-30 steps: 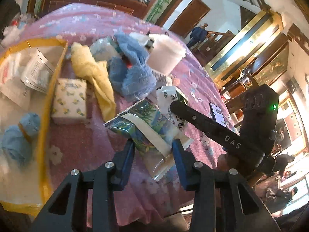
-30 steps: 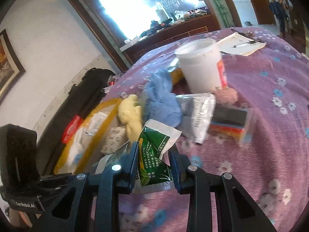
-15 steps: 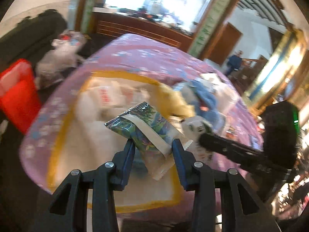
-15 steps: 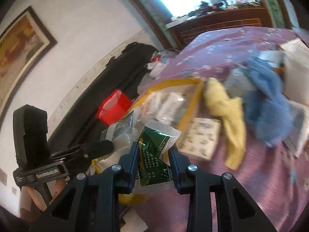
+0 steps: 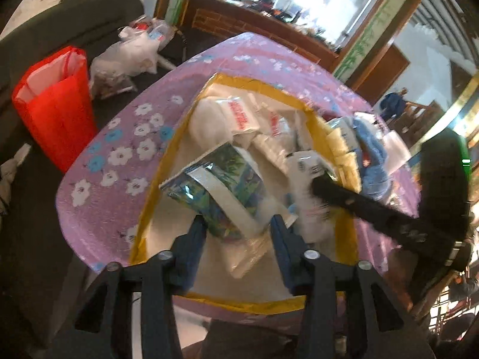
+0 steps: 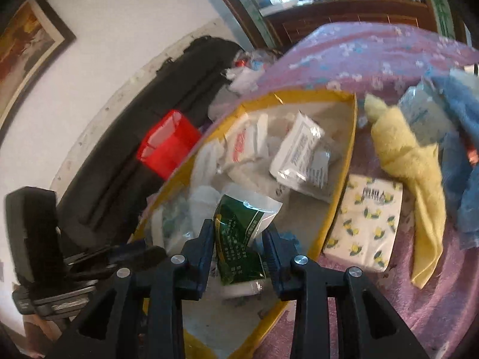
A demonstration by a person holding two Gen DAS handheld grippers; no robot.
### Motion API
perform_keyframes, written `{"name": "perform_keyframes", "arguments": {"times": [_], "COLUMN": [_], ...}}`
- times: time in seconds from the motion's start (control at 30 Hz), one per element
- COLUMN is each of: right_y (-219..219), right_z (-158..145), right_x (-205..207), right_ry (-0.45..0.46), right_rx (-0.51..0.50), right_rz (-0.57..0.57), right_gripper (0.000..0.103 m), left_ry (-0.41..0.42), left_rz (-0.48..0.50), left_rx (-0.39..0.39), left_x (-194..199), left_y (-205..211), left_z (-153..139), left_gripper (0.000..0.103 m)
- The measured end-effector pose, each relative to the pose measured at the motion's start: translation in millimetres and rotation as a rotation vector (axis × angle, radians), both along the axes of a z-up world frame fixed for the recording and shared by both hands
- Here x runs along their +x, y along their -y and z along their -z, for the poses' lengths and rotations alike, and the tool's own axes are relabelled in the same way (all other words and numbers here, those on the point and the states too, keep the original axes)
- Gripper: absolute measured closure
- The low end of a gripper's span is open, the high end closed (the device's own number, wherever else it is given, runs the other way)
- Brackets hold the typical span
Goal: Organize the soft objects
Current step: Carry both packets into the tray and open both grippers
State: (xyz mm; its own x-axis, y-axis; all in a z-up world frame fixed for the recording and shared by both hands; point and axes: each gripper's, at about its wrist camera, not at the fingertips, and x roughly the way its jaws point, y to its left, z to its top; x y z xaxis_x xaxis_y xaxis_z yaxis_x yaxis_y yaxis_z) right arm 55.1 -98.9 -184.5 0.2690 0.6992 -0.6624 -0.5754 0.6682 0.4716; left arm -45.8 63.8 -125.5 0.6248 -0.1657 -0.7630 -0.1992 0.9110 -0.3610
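Yellow-rimmed tray (image 5: 153,179); left gripper (image 5: 238,224) just opening around foil packet (image 5: 221,185), right gripper (image 6: 239,234) clamping green sachet (image 6: 236,251).

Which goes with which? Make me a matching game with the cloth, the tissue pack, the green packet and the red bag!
Things:
1. cloth
2. tissue pack
3. green packet
4. red bag

Clues:
A. printed with lemons
B. off the table
C. plain yellow, lying on the tablecloth
D. between jaws

Pairs: 1-C, 2-A, 3-D, 4-B
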Motion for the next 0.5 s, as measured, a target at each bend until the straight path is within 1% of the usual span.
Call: {"name": "perform_keyframes", "arguments": {"times": [0.03,0.07,0.1,0.17,0.23,0.33,0.37,0.5], "right_y": [2,3,5,14,27,62,78,131], "right_z": [-1,-5,-9,-17,-25,-34,-36,-39], "right_x": [-2,-5,-9,-15,-19,-21,-19,-8], "right_ry": [0.004,0.016,0.027,0.055,0.079,0.086,0.091,0.097], "right_rx": [0.009,0.021,0.036,0.066,0.096,0.141,0.151,0.164], "right_rz": [-0.002,-0.016,-0.021,-0.016,-0.003,0.035,0.063,0.160], "right_gripper": [0.062,0.052,0.047,0.029,0.028,0.028,0.028,0.028], "left_ry": [0.018,0.035,0.053,0.086,0.129,0.198,0.209,0.201], "left_rz": [0.005,0.004,-0.005,-0.004,0.021,0.053,0.072,0.170], "left_rx": [0.003,0.010,0.031,0.062,0.082,0.121,0.120,0.106], "left_x": [-1,-3,-5,-8,-11,-13,-10,16], "left_y": [2,4,7,14,24,46,54,92], "left_z": [-2,-5,-9,-17,-27,-43,-46,-48], "left_gripper": [0.033,0.028,0.025,0.023,0.022,0.021,0.021,0.021]}}
